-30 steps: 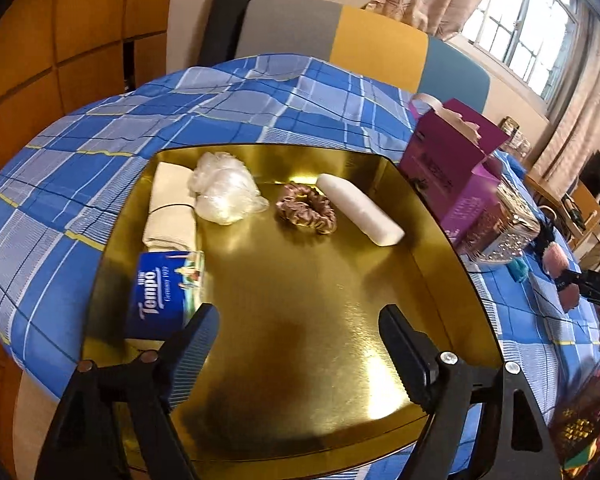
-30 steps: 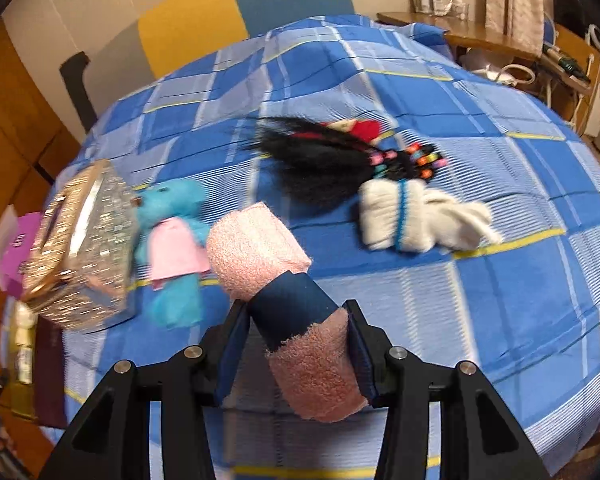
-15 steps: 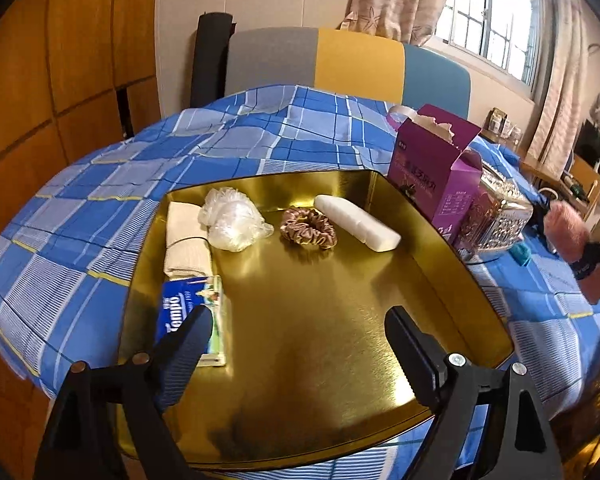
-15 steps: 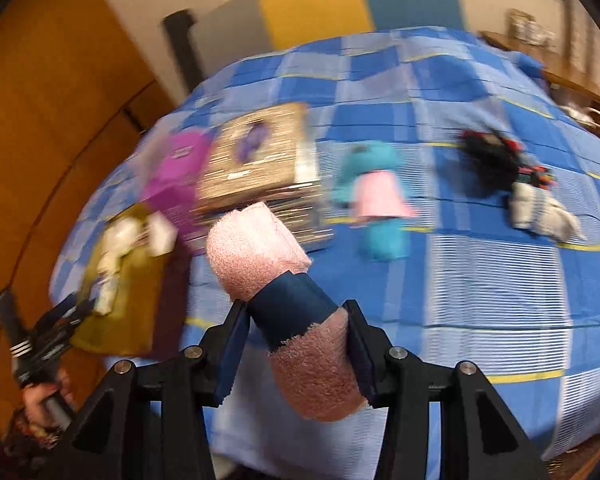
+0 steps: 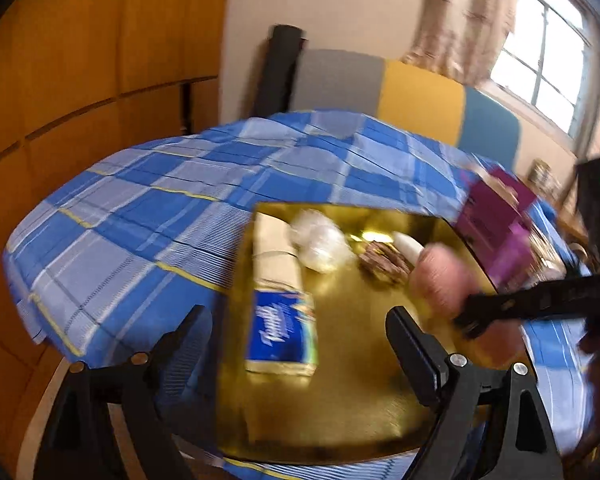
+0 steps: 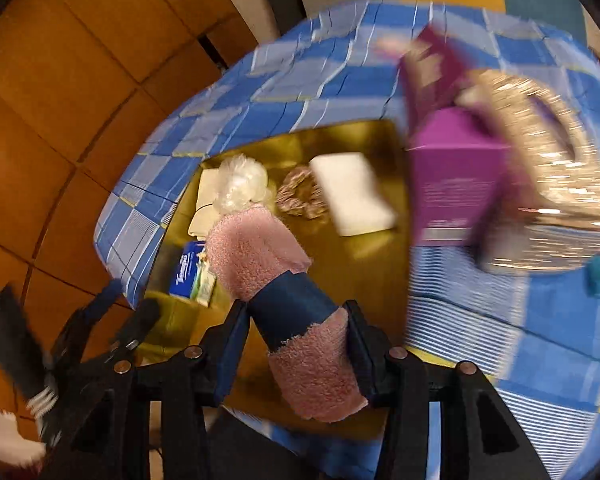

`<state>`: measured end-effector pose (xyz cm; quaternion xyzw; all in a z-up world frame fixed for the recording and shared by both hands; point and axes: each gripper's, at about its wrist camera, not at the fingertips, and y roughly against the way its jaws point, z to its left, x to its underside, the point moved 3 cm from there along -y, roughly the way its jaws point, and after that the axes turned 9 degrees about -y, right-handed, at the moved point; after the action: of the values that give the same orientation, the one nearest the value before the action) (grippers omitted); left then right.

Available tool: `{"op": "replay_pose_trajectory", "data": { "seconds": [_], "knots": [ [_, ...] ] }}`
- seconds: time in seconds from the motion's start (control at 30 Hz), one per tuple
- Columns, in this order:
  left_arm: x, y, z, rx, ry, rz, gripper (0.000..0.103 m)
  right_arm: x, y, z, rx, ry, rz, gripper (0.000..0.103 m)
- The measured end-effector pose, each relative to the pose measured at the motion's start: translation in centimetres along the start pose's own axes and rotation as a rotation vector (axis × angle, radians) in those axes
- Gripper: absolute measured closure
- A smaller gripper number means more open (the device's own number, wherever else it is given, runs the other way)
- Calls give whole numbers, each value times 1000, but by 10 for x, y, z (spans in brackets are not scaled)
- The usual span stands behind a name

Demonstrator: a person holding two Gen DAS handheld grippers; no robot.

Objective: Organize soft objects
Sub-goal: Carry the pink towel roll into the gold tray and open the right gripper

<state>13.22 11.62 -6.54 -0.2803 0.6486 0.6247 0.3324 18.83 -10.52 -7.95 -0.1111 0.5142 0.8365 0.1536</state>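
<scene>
Above the near part of the gold tray (image 6: 364, 280), the right gripper (image 6: 296, 344) is closed on a rolled pink towel (image 6: 260, 248) with a dark blue band around its middle; the towel sticks out forward between the two fingers, over the tray. The left gripper (image 5: 296, 344) is wide open and holds nothing – it hangs over the near edge of the same tray (image 5: 340, 400). In the tray lie a blue tissue pack (image 5: 282, 330), a folded cream cloth (image 5: 276, 256), a crumpled clear plastic bag (image 5: 320, 240), a brown scrunchie (image 6: 302, 196) and a white roll (image 6: 352, 196); just beside the tray stands a purple box (image 6: 448, 176), and next to it a glittery gold bag (image 6: 548, 172), all on the blue checked tablecloth (image 5: 140, 232); both views are blurred.
</scene>
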Motion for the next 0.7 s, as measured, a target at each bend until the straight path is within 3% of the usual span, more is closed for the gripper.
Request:
{"op": "replay_pose_trajectory", "data": {
  "seconds": [0.13,0.27,0.43,0.57,0.7],
  "knots": [
    [-5,4,24,-39,66,-33,12,-9,-45,18,-29,-108,56,55],
    [-5,2,35,-56,102,-33,11,-15,-74,40,49,-97,52,55],
    [-3,0,41,-54,129,-25,11,-22,-99,49,67,-196,56,52],
    [-2,0,43,-51,138,-31,11,-23,-96,48,13,-256,33,52],
    [0,-2,40,-45,139,-20,11,-19,-80,48,4,-219,1,52]
  ]
}}
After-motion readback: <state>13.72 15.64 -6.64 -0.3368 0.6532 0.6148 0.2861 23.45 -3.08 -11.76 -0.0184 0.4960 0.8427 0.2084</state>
